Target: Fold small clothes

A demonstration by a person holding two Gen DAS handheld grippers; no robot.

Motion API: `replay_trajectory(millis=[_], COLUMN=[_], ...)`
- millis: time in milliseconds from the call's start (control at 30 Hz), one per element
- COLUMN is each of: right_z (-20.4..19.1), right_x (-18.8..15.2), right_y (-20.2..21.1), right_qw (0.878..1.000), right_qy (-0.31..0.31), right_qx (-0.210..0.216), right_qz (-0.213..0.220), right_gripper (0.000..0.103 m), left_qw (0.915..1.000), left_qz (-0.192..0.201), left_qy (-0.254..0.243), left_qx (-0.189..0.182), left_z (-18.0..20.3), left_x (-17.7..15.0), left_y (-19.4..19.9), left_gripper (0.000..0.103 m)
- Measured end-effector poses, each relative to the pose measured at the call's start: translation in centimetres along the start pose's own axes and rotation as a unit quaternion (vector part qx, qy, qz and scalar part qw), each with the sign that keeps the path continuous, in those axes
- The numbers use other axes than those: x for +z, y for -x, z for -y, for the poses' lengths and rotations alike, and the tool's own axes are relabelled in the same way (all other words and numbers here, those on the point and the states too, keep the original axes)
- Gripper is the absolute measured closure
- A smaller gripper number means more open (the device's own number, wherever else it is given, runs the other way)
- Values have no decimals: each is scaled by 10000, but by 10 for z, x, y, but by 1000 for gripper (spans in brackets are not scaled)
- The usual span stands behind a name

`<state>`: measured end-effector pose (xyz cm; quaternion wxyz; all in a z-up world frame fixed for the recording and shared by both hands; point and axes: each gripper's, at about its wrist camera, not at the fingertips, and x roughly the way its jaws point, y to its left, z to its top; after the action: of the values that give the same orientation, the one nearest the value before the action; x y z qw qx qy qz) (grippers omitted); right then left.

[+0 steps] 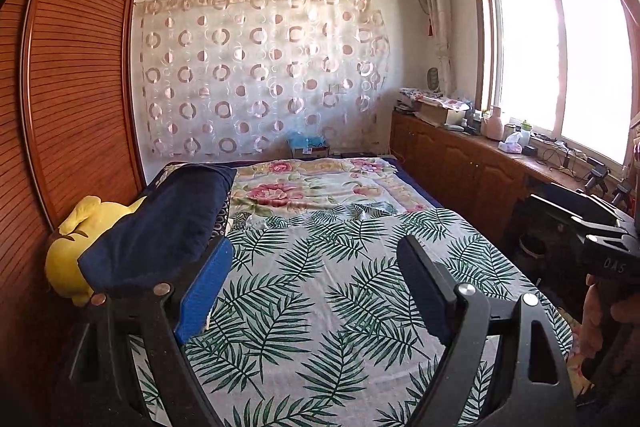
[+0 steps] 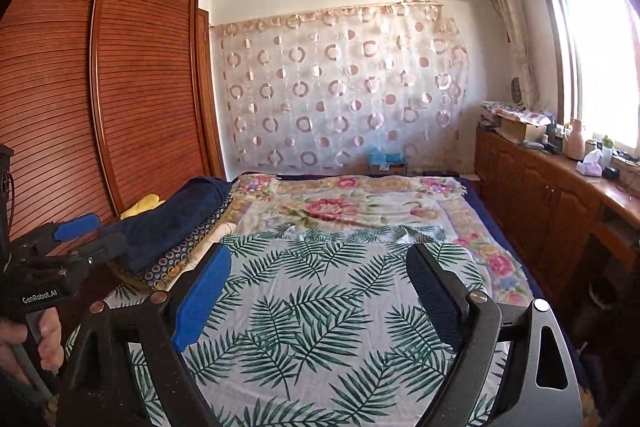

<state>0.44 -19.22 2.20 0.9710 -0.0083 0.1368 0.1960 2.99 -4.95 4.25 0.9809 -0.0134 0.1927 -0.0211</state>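
Overhead, two tongs — left tongs (image 1: 316, 291) and right tongs (image 2: 320, 295) — gape wide, gripping nothing, above one leaf-print cloth (image 1: 320, 287).

The bed (image 2: 476, 255) is covered by a thin, smooth cloth with a green leaf print (image 2: 320, 307) and a softer flowered blanket (image 2: 332, 203). A matt navy cloth roll (image 1: 160, 223) and a plush yellow toy (image 1: 68, 259) are seen at left. The wardrobe (image 2: 140, 87) is of ribbed, glossy wood. Each claw is made of matt black plastic with metal rivets.
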Motion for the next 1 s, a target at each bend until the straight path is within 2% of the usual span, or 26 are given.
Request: replay_trajectory(millis=[1000], right_z=[27], right_x=[9], right_y=[-9], right_qw=[10000], right_qy=[11], right_qx=[9], right_qz=[-66], right_gripper=[13], left_qw=[9999], left_qz=[19], left_qy=[46], left_qx=[128], left_z=[-7], left_x=[2], left_y=[6], left_gripper=[18])
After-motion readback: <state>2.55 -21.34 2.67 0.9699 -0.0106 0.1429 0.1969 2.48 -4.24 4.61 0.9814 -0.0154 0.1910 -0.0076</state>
